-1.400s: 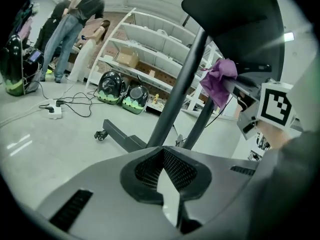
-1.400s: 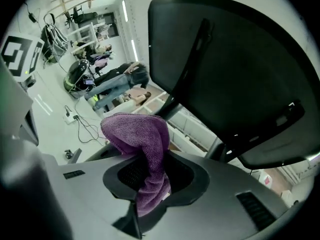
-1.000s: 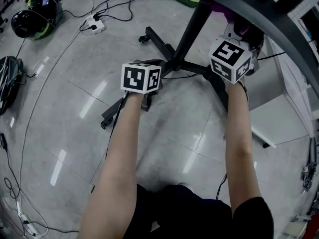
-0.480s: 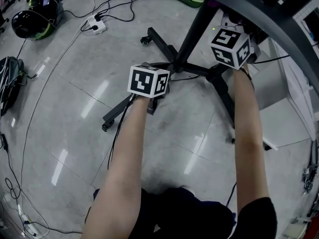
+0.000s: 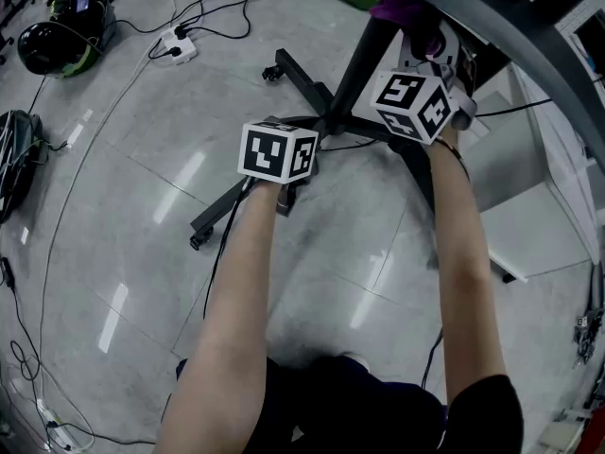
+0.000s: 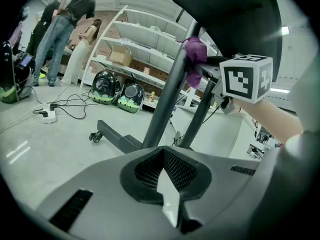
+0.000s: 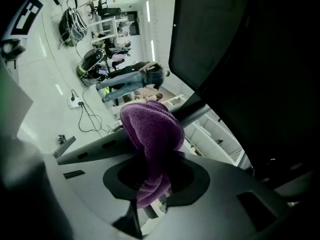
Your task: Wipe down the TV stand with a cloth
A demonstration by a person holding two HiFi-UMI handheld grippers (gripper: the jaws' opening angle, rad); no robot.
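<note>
Pinching the purple cloth in our right gripper, bunched just ahead of its jaws against the TV stand's post, we judge wiping barely underway, legs seemingly left to do, our left gripper pressed together, empty.

There are no words, numbers or brand names that can be read. The only signs are black-and-white square patterns on the left cube and the right cube. They are blocky shapes, not letters. The box on the shelf is too small and blurry to read.
</note>
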